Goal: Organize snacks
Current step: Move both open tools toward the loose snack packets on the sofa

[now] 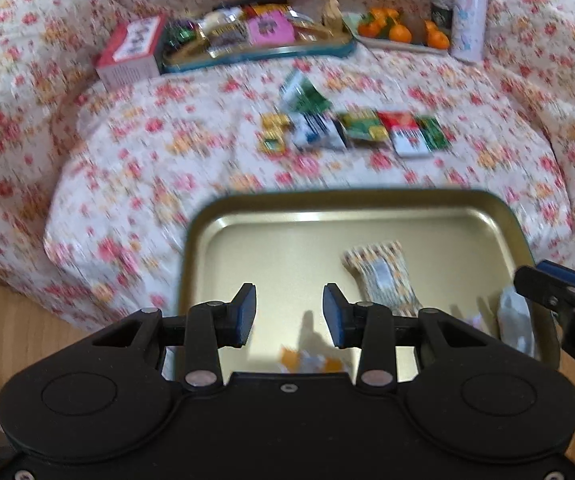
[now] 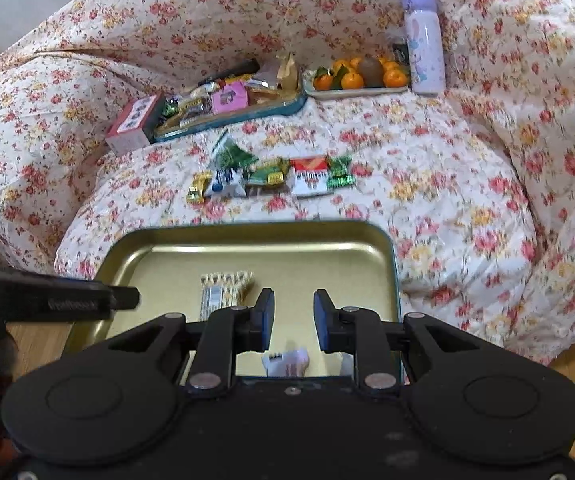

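Both the left gripper [image 1: 289, 314] and right gripper [image 2: 294, 320] hover spread and empty over the gold tray [image 1: 487, 205], a patterned packet [image 1: 383, 276] just ahead.

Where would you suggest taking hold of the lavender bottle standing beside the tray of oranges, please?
Grip the lavender bottle around its straight body below the cap, coming in level from the front. It stands upright, the oranges tray crowds one side, and the flowered cover rises behind.

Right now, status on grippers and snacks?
Both hand-held grippers, left and right, empty over gold tray. Patterned packet in tray. Loose snacks on cover. Nothing blocking.
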A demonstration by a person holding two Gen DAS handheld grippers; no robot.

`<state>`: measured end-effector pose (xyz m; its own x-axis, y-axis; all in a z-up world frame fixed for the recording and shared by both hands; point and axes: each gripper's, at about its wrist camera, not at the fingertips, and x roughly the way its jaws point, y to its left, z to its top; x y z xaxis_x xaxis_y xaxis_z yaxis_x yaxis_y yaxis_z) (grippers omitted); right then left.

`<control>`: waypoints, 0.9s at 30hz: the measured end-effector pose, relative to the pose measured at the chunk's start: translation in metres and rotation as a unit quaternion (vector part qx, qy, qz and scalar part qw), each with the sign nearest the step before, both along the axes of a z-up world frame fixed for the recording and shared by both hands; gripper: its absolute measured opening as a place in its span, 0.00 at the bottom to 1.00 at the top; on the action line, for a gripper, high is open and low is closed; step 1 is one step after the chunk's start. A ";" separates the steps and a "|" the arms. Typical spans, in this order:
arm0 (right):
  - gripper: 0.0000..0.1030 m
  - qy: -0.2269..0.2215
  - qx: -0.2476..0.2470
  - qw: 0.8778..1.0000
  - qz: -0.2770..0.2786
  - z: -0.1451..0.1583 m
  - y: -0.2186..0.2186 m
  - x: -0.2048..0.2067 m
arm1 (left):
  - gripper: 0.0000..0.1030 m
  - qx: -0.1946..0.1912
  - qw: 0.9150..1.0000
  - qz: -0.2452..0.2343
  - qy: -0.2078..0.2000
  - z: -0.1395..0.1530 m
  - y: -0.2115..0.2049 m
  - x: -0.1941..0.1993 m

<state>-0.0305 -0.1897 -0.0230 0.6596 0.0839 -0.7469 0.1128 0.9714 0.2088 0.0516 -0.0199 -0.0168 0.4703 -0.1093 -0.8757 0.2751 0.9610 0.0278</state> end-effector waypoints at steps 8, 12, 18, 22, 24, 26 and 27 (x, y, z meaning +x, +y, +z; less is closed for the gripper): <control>0.24 -0.037 -0.030 0.999 0.000 0.023 -0.009 0.037 | 0.46 0.012 0.999 0.021 -0.041 0.025 0.015 0.045; 0.24 -0.049 -0.037 0.998 -0.002 0.032 -0.014 0.057 | 0.46 0.017 0.998 0.032 -0.047 0.027 0.019 0.066; 0.26 -0.057 -0.046 0.997 -0.007 0.038 -0.019 0.085 | 0.46 0.025 0.998 0.046 -0.045 0.021 0.021 0.094; 0.28 -0.054 -0.053 0.997 -0.014 0.034 -0.022 0.100 | 0.46 0.027 0.998 0.049 -0.034 0.011 0.021 0.108; 0.28 -0.048 -0.054 0.997 -0.016 0.029 -0.024 0.106 | 0.46 0.028 0.998 0.048 -0.026 0.005 0.019 0.115; 0.29 -0.037 -0.053 0.998 -0.021 0.023 -0.028 0.116 | 0.46 0.029 0.998 0.046 -0.018 -0.001 0.017 0.122; 0.29 -0.031 -0.053 0.998 -0.023 0.019 -0.030 0.120 | 0.46 0.029 0.998 0.045 -0.015 -0.004 0.016 0.125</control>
